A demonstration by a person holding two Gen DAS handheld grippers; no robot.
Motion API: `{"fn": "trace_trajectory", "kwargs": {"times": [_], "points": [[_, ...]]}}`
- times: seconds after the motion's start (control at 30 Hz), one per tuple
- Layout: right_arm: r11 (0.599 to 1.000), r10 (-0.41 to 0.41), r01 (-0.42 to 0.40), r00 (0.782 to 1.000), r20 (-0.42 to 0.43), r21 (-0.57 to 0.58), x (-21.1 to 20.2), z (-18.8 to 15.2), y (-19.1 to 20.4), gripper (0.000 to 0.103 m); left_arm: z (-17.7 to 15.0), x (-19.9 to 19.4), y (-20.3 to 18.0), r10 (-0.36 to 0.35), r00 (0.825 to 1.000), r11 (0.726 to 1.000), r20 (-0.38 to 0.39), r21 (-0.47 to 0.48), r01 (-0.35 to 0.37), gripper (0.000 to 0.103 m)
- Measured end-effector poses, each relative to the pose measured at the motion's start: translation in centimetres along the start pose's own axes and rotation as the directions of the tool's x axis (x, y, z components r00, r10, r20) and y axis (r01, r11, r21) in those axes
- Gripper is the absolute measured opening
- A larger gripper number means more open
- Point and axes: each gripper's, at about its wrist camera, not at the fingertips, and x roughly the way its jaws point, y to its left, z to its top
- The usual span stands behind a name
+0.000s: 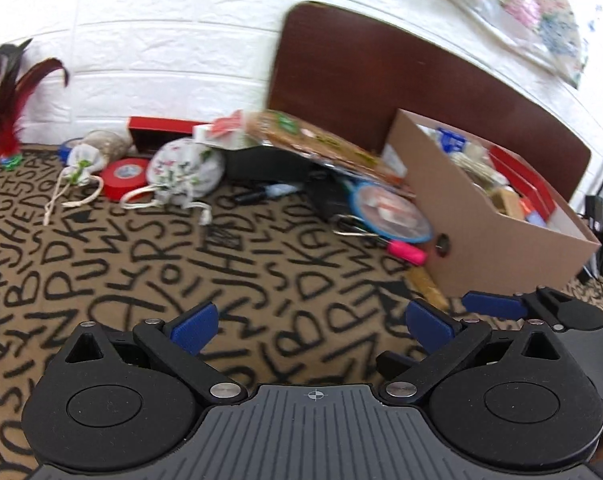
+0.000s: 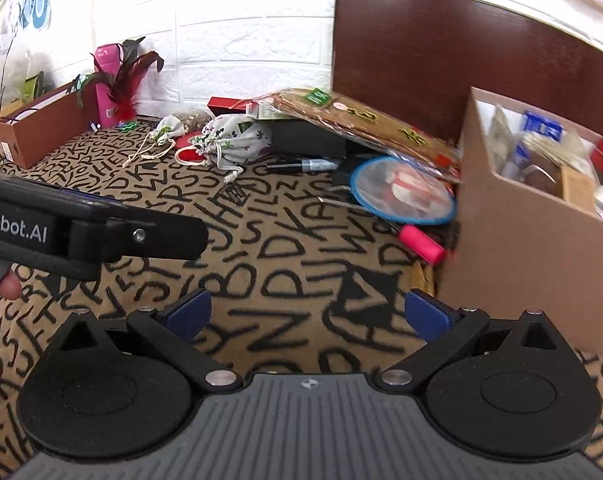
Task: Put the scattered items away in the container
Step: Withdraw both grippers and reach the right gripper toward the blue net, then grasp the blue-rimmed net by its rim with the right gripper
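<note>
A brown cardboard box (image 1: 481, 232) (image 2: 521, 248) stands at the right, holding several items. Scattered on the lettered cloth to its left lie a pink marker (image 1: 407, 251) (image 2: 421, 243), a blue-rimmed round pouch (image 1: 389, 210) (image 2: 401, 190), a black marker (image 2: 301, 167), a floral drawstring bag (image 1: 185, 172) (image 2: 237, 144), a small white bag (image 1: 83, 162), red tape (image 1: 125, 178) and a flat brown packet (image 1: 321, 140) (image 2: 365, 118). My left gripper (image 1: 313, 326) is open and empty over the cloth. My right gripper (image 2: 307, 316) is open and empty; its fingers (image 1: 497, 306) also show in the left wrist view.
A dark brown chair back (image 1: 381, 72) (image 2: 441, 52) stands behind the box against the white wall. A pink bottle (image 2: 107, 84) with red feathers (image 1: 17, 96) and a long brown box (image 2: 41, 124) sit at the far left. A red box (image 1: 157, 132) lies at the back.
</note>
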Motion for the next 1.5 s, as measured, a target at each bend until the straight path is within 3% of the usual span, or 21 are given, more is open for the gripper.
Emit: {"fn": "trace_trajectory", "kwargs": {"times": [0.1, 0.27, 0.43, 0.53, 0.67, 0.73, 0.83, 1.0, 1.17, 1.3, 1.4, 1.5], "points": [[1.000, -0.012, 0.012, 1.000, 0.014, -0.005, 1.5, 0.9, 0.3, 0.101, 0.9, 0.9, 1.4, 0.003, 1.000, 1.000, 0.005, -0.013, -0.003, 0.103], [0.995, -0.092, 0.094, 0.994, 0.054, -0.029, 3.9, 1.8, 0.1, 0.086, 2.9, 3.1, 2.8, -0.013, 1.000, 1.000, -0.004, -0.029, 0.013, 0.097], [0.973, -0.202, 0.212, 0.973, 0.113, -0.089, 5.4, 2.7, -0.5, 0.060, 4.1, 4.8, 3.8, -0.003, 1.000, 0.999, 0.008, -0.046, 0.003, 0.096], [0.945, -0.269, 0.289, 0.953, 0.142, -0.153, 6.8, 3.2, -0.5, 0.050, 4.4, 5.9, 4.0, -0.013, 1.000, 0.998, -0.008, -0.056, 0.013, 0.096], [0.908, -0.320, 0.347, 0.936, 0.146, -0.236, 8.4, 3.1, -0.4, 0.046, 4.3, 6.8, 3.9, -0.023, 0.999, 0.998, -0.029, -0.055, 0.021, 0.096], [0.903, -0.318, 0.346, 0.937, 0.147, -0.256, 8.5, 3.0, -0.4, 0.019, 4.3, 6.9, 3.9, -0.026, 0.999, 0.998, -0.039, -0.058, 0.024, 0.096], [0.924, -0.271, 0.294, 0.955, 0.122, -0.246, 7.7, 2.8, -0.4, 0.015, 4.2, 6.6, 3.8, -0.030, 0.999, 0.998, -0.045, -0.064, 0.027, 0.096], [0.974, -0.090, 0.101, 0.994, 0.065, -0.202, 4.0, 1.5, 0.6, 0.004, 3.9, 4.6, 3.5, -0.063, 0.996, 0.994, -0.055, -0.088, 0.059, 0.097], [0.982, 0.054, -0.057, 0.998, -0.026, -0.179, 0.2, -2.0, 3.0, 0.006, 1.3, 2.1, 3.5, -0.076, 0.993, 0.995, -0.092, -0.074, 0.070, 0.099], [0.971, 0.179, -0.194, 0.977, -0.119, -0.136, -2.0, -5.3, 4.5, 0.015, -2.2, 1.0, 3.0, -0.124, 0.975, 0.990, -0.183, -0.085, 0.110, 0.099], [0.972, 0.202, -0.214, 0.972, -0.119, -0.099, -3.5, -6.4, 4.3, 0.020, -4.4, 0.7, 2.3, -0.149, 0.962, 0.988, -0.227, -0.073, 0.136, 0.099], [0.983, 0.173, -0.177, 0.981, -0.092, -0.037, -4.7, -6.4, 2.7, 0.036, -5.5, 0.6, 1.7, -0.145, 0.960, 0.989, -0.240, -0.055, 0.136, 0.097]]}}
